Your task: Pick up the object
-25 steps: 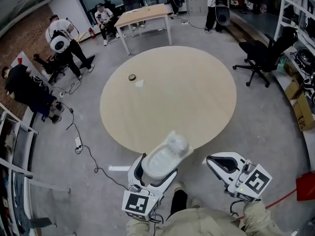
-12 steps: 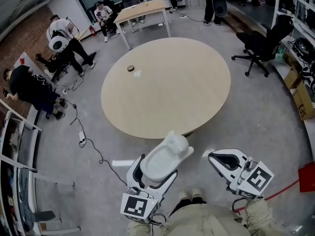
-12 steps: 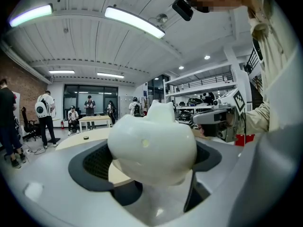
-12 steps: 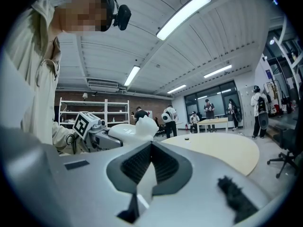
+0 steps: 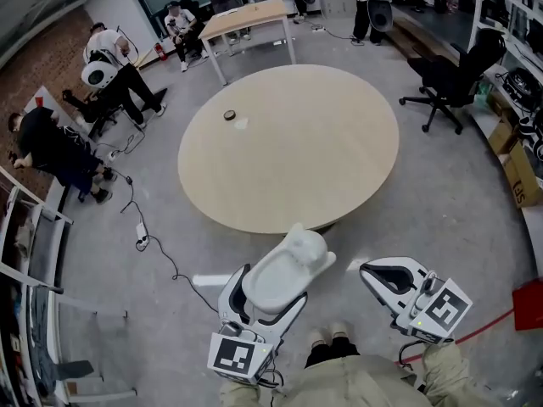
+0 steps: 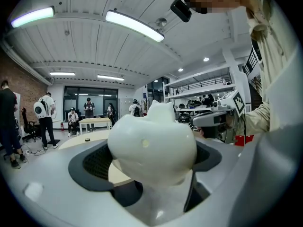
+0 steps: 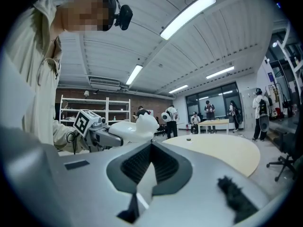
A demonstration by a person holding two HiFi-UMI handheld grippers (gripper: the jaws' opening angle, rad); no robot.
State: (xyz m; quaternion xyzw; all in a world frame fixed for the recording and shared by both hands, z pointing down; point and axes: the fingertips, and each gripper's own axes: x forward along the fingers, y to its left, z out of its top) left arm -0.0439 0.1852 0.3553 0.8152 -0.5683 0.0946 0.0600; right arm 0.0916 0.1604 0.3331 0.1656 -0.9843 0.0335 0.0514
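Note:
My left gripper (image 5: 273, 285) is shut on a smooth white lumpy object (image 5: 294, 257), held over the floor just short of the round wooden table (image 5: 339, 168). In the left gripper view the white object (image 6: 151, 145) fills the space between the dark pads (image 6: 90, 162). My right gripper (image 5: 373, 275) hangs to the right, shut, with nothing in it; its dark pads (image 7: 137, 162) meet at the middle. A small dark round thing (image 5: 229, 114) and a white scrap (image 5: 241, 123) lie on the table's far left part.
Several people stand or sit at the left and back. A rectangular table (image 5: 246, 19) stands behind the round one. A black office chair (image 5: 454, 79) is at the right. A cable (image 5: 157, 248) runs over the floor at the left, and boxes (image 5: 519, 181) sit at the right edge.
The round table has drawn a little farther from me than a second ago. Both grippers keep their places in the view, and the left still holds the white object.

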